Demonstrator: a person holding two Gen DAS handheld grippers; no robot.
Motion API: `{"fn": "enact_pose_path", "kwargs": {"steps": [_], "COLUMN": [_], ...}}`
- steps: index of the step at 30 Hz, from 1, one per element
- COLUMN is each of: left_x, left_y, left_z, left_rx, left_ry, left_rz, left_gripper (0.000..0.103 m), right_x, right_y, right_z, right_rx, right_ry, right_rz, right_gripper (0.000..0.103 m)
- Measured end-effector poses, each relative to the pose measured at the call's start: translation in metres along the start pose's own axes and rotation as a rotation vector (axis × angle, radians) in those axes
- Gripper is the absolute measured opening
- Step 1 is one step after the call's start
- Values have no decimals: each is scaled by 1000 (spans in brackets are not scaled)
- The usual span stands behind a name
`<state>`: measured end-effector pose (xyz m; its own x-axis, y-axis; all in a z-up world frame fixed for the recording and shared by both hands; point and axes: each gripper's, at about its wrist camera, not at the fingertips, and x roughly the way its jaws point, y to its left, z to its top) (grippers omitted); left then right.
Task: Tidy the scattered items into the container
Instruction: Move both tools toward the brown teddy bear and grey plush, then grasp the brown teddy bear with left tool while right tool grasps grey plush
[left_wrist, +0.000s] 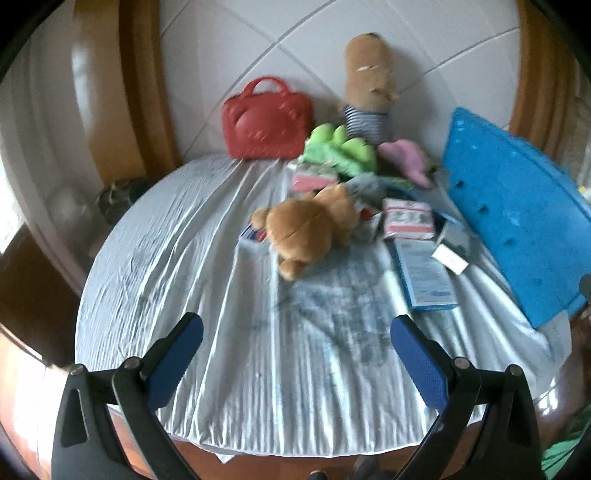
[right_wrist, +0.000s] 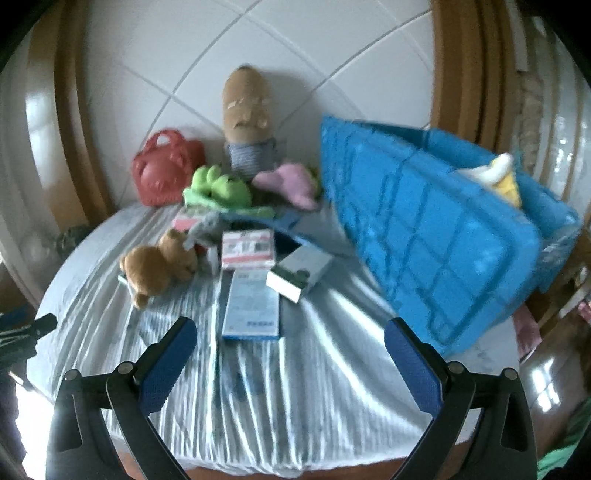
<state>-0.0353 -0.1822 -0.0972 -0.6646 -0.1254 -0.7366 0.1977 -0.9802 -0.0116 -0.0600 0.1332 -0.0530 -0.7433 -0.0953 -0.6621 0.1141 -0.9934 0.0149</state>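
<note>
- Both grippers, left gripper (left_wrist: 296, 334) and right gripper (right_wrist: 290, 334), hover wide apart, holding nothing, low in frame.
- Blue crate (right_wrist: 424, 236) sits tipped at right.
- Brown teddy (left_wrist: 306, 229), boxes and plush toys lie scattered mid-frame on the cloth (left_wrist: 229, 369).

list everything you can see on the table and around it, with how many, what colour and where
Basket: one, blue, tilted, right side.
Ice-cream toy: one, yellow-white, in the basket.
Handbag: one, red, back left against the wall.
Tall plush doll: one, tan, striped shirt, upright at back.
Frog plush: one, green, beside handbag.
Pink plush: one, behind the pile.
Teddy bear: one, brown, centre.
Boxes: several, blue, white, pink, centre right.
Cloth: one, pale grey, covering table.
Left gripper: open.
Right gripper: open.
</note>
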Motion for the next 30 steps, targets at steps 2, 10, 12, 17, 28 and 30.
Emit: {"fn": "enact_pose_path", "kwargs": {"steps": [2, 10, 12, 17, 28, 30], "left_x": [16, 83, 97, 140, 230, 246], "left_y": [8, 14, 8, -10, -57, -64], "left_z": [2, 39, 51, 73, 123, 128], "left_rx": [-22, -80, -73, -45, 202, 255], "left_ry": [15, 82, 85, 137, 201, 216], "left_rz": [26, 91, 105, 89, 32, 28], "left_gripper": [103, 103, 103, 103, 103, 103], "right_x": [22, 136, 161, 213, 265, 275], "right_y": [7, 28, 31, 39, 40, 39], "right_z": [5, 44, 53, 70, 88, 90], "right_rx": [-20, -76, -85, -109, -58, -41], "right_ry": [14, 111, 131, 187, 254, 265], "right_rz": [28, 159, 180, 203, 112, 90], "right_gripper": [103, 103, 103, 103, 103, 103]}}
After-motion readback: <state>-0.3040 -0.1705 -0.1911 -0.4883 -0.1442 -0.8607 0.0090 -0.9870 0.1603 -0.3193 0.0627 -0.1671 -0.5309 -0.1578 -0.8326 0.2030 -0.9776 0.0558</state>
